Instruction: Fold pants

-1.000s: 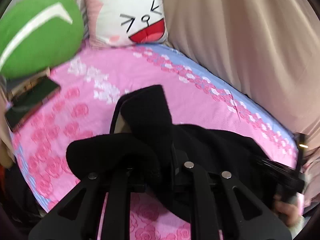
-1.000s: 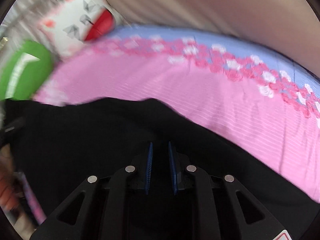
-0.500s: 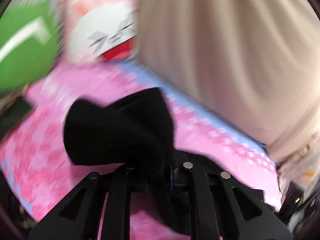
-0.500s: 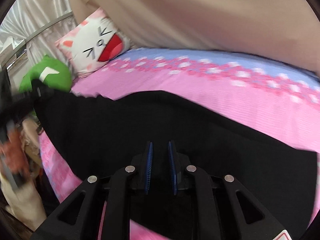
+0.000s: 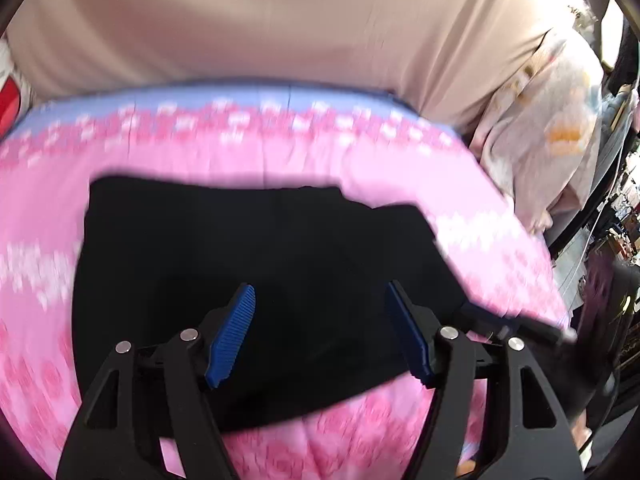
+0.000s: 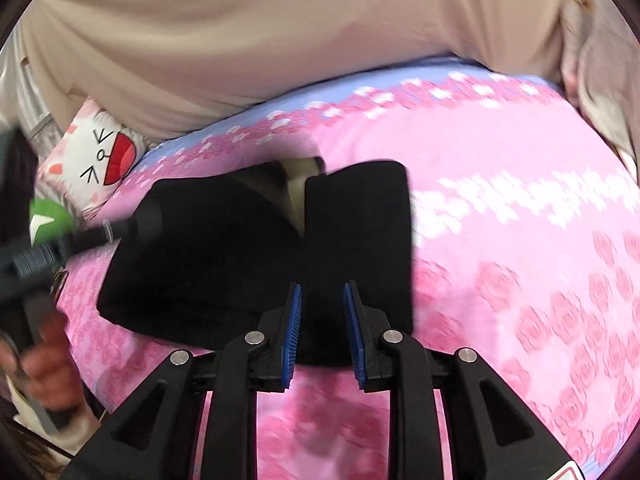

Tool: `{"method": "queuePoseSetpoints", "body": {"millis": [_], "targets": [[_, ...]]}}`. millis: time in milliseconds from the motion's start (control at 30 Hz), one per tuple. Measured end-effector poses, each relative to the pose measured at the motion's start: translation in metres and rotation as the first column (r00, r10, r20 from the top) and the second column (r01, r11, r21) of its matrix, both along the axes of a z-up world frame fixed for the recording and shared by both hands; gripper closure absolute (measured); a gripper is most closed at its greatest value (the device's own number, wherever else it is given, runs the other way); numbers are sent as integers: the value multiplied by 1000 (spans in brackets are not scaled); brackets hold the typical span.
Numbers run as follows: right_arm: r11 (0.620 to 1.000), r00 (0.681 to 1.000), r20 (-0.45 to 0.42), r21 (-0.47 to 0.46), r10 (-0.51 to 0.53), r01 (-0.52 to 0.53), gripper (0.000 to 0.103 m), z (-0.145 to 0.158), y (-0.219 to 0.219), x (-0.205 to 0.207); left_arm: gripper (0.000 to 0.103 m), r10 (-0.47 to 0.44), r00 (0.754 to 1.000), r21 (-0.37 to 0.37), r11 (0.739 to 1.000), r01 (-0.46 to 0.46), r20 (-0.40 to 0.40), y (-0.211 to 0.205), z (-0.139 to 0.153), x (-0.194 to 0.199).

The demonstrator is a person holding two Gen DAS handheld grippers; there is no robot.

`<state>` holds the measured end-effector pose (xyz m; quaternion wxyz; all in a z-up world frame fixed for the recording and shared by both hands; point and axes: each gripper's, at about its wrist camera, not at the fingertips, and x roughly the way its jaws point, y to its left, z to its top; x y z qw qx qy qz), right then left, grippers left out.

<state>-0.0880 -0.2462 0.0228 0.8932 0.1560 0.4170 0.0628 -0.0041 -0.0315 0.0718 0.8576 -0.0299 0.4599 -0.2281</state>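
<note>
Since a moment ago I've laid the black pants (image 5: 256,280) folded on the pink bedsheet (image 6: 520,280) and let go, left gripper (image 5: 320,332) spread wide, right gripper (image 6: 322,332) parted slightly with nothing between, so I should now press the edges square.

The pants (image 6: 248,252) lie on the bed (image 6: 520,240) in front of me, folded over. My right tool (image 6: 322,320) sits above their near edge; my left tool (image 5: 320,328) hangs over them too. The cushion (image 6: 100,152) lies behind them, to the left.
</note>
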Motion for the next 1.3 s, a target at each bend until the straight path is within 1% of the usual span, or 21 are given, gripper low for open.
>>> {"method": "queuePoseSetpoints", "body": {"millis": [67, 133, 200, 300, 400, 500, 533, 567, 633, 667, 733, 800, 867, 933, 967, 1000, 1067, 1100, 1133, 1200, 1300], "targets": [[999, 1000, 4, 42, -8, 8, 72, -1, -9, -1, 30, 27, 999, -53, 998, -28, -31, 24, 6, -5], [992, 999, 37, 127, 18, -23, 59, 1, -12, 3, 20, 92, 996, -78, 993, -91, 10, 54, 22, -7], [984, 997, 60, 169, 39, -49, 54, 4, -10, 9, 15, 191, 977, -40, 981, -189, 91, 77, 38, -11], [980, 995, 71, 183, 66, -79, 42, 3, 0, 26, 15, 311, 933, 63, 943, -326, 181, 101, 46, -13], [976, 996, 39, 200, 83, -89, 41, -8, 9, 47, 15, 365, 907, 138, 908, -396, 209, 113, 37, -13], [982, 997, -6, 174, 75, -73, 41, -23, 19, 66, 15, 376, 908, 196, 891, -409, 186, 116, 18, -10], [983, 997, -7, 168, 77, -75, 47, -27, 26, 72, 15, 374, 913, 193, 896, -400, 161, 118, 12, -10], [982, 997, 0, 168, 84, -82, 69, -27, 28, 74, 15, 375, 915, 188, 898, -398, 147, 119, 5, -10], [985, 993, 11, 131, 114, -114, 74, -17, 43, 80, 15, 377, 918, 179, 901, -395, 127, 122, 3, -7], [985, 992, 43, 122, 120, -125, 85, -6, 45, 77, 15, 379, 916, 177, 901, -397, 131, 122, 5, -6], [986, 981, 147, 90, 123, -137, 92, 35, 46, 64, 15, 373, 916, 171, 903, -395, 145, 122, 10, -5], [987, 960, 247, 61, 128, -148, 93, 74, 41, 42, 14, 370, 916, 166, 904, -393, 156, 121, 14, -8], [994, 950, 293, -20, 109, -108, 93, 93, 36, 17, 13, 361, 921, 156, 911, -382, 150, 120, 9, -6], [994, 963, 259, -91, 80, -59, 92, 81, 31, 4, 13, 354, 927, 167, 913, -372, 127, 116, 0, -3], [995, 978, 201, -95, 58, -39, 91, 62, 26, 5, 13, 349, 931, 173, 916, -363, 109, 113, -7, -1], [997, 995, 95, -68, 40, -34, 90, 29, 18, 11, 13, 346, 934, 176, 917, -358, 92, 111, -12, 1], [999, 999, -39, -11, 30, -30, 81, -17, 9, 22, 13, 336, 941, 178, 924, -339, 49, 105, -24, 5], [997, 1000, -8, 74, 18, -17, 81, -23, 0, 17, 13, 333, 942, 178, 925, -335, 40, 103, -26, 6], [995, 1000, -12, 102, 12, -11, 75, -19, -5, 16, 13, 332, 942, 187, 924, -334, 43, 101, -28, 7], [996, 1000, 8, 84, -12, 12, 59, -2, -12, 15, 13, 334, 940, 222, 914, -340, 68, 99, -30, 7], [999, 997, 68, 47, -21, 18, 55, 20, -21, 11, 12, 380, 919, 288, 873, -394, 106, 107, -35, 11]]}}
